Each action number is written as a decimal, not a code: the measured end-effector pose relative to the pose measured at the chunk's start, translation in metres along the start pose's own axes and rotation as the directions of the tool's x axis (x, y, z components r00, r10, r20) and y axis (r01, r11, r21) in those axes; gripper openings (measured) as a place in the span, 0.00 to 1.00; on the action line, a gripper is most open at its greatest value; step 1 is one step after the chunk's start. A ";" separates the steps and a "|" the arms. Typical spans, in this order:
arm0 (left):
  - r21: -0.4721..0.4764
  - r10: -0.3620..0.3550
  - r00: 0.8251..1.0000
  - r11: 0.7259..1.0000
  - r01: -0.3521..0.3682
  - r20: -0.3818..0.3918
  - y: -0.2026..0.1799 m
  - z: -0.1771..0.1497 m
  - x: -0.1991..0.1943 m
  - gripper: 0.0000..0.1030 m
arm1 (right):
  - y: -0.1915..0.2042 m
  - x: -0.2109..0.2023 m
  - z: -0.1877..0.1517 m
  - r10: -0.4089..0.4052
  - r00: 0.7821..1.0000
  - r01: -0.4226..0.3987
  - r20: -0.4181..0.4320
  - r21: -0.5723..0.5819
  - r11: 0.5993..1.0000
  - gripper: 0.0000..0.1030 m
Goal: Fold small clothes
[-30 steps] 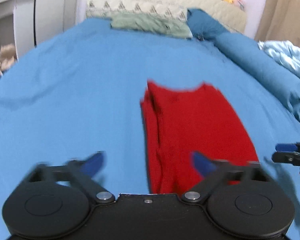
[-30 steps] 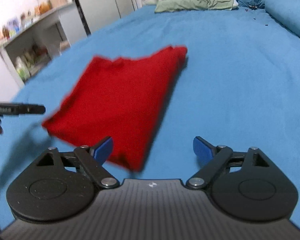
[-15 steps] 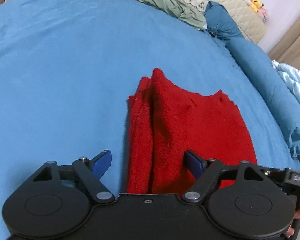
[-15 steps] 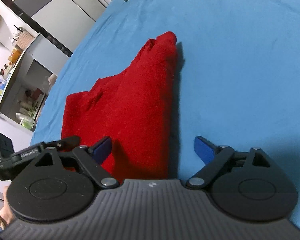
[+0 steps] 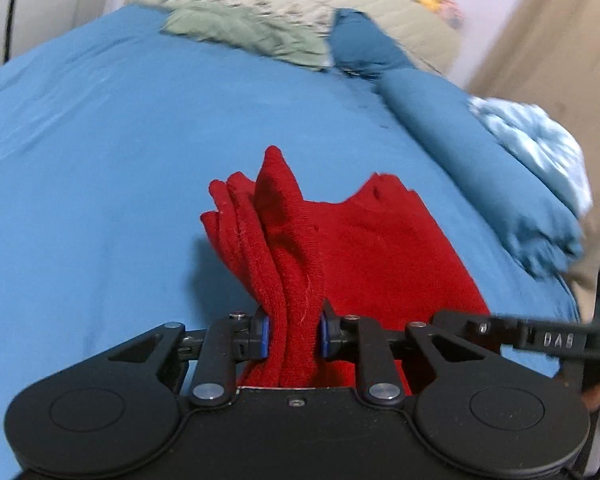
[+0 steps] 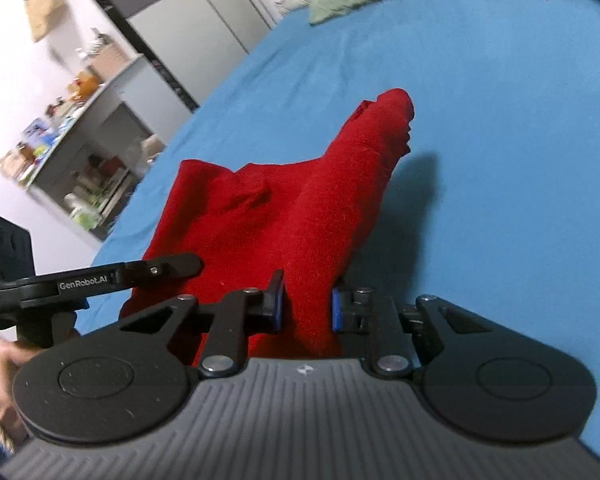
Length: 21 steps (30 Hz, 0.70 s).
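So the left gripper (image 5: 293, 334) is pinching the bunched left near edge of the folded red knit garment (image 5: 364, 248) lying on the blue bedsheet (image 5: 100, 168), jaws having just closed on it, while the right gripper (image 6: 306, 308) is clamping the right edge likewise.

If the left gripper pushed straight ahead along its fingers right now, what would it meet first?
The left gripper is already shut on the red garment, so more of that bunched red cloth comes first. Past it lies the blue bedsheet; how soon is hard to judge.
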<state>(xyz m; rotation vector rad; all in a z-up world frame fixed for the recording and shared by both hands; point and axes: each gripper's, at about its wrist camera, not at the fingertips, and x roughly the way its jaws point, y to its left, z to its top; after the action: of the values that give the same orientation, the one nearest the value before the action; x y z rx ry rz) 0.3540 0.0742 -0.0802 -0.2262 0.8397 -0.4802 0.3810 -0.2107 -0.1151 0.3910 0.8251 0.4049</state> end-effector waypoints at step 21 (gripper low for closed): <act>0.139 0.234 0.971 0.961 -0.240 0.058 -0.078 -0.134 -0.008 0.79 | -0.033 -0.120 -0.147 -0.266 0.961 0.268 0.075 -0.015 0.963 1.00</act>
<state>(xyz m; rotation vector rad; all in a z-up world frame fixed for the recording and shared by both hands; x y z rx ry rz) 0.2237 0.0097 -0.1331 0.0000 0.7765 -0.3089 0.2012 -0.2724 -0.1469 0.2642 0.7887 0.1481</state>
